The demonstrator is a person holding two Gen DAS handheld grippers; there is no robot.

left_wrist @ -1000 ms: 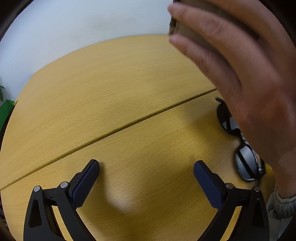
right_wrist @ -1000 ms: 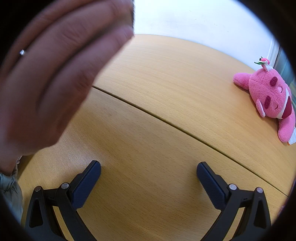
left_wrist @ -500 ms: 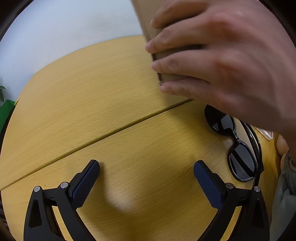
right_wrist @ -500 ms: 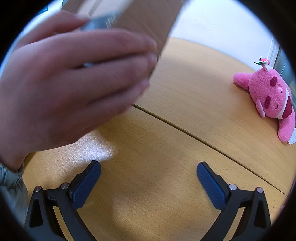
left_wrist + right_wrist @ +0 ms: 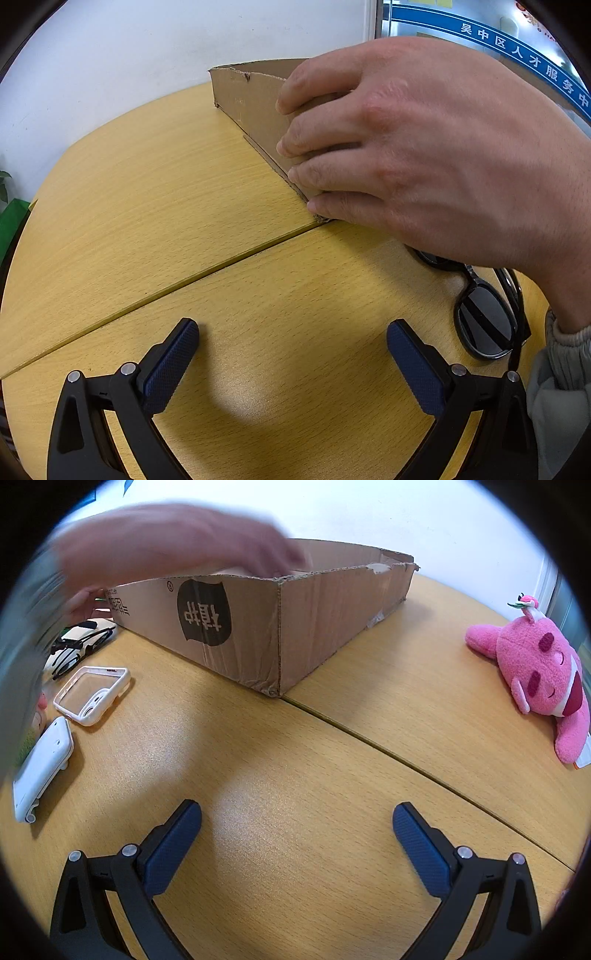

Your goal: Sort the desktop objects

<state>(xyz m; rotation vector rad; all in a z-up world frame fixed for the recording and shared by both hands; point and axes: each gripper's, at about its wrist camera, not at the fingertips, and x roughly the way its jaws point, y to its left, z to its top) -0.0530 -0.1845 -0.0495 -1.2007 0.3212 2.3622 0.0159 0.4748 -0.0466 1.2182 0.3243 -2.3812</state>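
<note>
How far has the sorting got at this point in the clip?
Barely started. Done: the cardboard box stands on the table. In hand: a bare hand grips the box's wall; both grippers, left and right, are open and hold nothing. Left: sunglasses, phone case, white device and pink plush all lie outside the box.

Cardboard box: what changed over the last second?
The hand brought the cardboard box down from in front of the cameras and set it on the table, open side up; its fingers are on the near wall. The sunglasses, once mostly hidden behind the hand, show more fully. Unchanged: the left gripper and right gripper, both open and empty, and the pink plush toy.
</note>
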